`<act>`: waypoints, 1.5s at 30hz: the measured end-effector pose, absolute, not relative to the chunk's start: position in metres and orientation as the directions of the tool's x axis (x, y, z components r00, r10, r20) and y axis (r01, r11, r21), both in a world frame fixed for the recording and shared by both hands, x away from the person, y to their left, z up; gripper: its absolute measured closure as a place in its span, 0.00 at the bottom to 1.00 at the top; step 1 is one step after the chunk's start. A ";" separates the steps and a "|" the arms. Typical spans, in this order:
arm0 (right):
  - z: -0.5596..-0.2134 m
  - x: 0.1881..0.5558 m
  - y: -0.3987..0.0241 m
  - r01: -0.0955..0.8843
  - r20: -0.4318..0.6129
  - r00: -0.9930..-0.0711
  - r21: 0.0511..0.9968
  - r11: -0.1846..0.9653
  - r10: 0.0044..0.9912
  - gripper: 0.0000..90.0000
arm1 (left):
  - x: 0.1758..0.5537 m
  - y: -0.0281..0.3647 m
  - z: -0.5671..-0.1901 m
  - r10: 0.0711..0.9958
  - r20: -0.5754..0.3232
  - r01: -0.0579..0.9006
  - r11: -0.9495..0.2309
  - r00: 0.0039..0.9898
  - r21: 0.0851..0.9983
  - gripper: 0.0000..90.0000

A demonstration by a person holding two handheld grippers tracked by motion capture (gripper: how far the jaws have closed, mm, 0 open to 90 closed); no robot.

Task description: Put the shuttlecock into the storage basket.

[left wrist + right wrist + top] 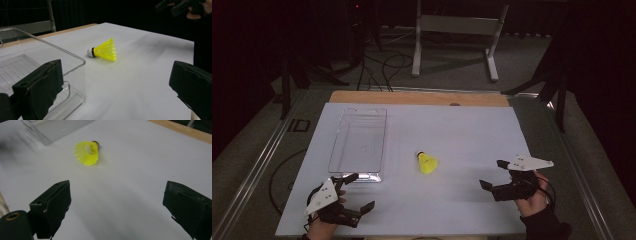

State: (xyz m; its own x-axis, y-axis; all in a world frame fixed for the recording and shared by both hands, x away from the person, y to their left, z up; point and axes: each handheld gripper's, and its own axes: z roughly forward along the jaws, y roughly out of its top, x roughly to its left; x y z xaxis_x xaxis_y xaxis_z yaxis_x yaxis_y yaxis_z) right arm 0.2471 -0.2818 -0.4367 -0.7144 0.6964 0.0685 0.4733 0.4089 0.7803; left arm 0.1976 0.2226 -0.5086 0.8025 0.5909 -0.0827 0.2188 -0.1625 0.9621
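Observation:
A yellow shuttlecock (427, 162) with a white cork lies on its side near the middle of the white table (462, 130); it also appears as the shuttlecock (103, 50) and the shuttlecock (88, 152). A clear plastic tray (359, 142) stands empty to its left, its near corner by the tray (62, 65). My left gripper (357, 192) is open at the front left, just below the tray. My right gripper (493, 174) is open at the front right, with the shuttlecock some way ahead of it. Neither gripper holds anything.
A wooden strip (419, 98) runs along the table's far edge. Beyond it the floor holds cables (382, 70) and a white stand (457, 30). Metal rails (257, 165) flank the table.

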 end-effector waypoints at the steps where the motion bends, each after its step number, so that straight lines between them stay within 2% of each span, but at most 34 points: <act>1: -0.436 0.249 -0.280 0.473 0.066 -0.717 0.777 0.415 0.693 0.09 | 0.198 0.223 -0.509 0.590 -0.083 0.220 -0.162 0.803 0.962 0.00; 9: -0.431 0.257 -0.264 0.472 0.071 -0.748 0.756 0.453 0.659 0.09 | 0.198 0.222 -0.509 0.589 -0.081 0.218 -0.166 0.804 0.962 0.00; 22: -0.438 0.275 -0.248 0.553 0.103 -0.736 0.662 0.506 0.669 0.08 | 0.198 0.222 -0.509 0.585 -0.084 0.220 -0.166 0.806 0.961 0.00; 45: -0.451 0.296 -0.221 0.548 0.064 -0.780 0.551 0.629 0.623 0.09 | 0.198 0.222 -0.509 0.580 -0.088 0.222 -0.164 0.810 0.961 0.00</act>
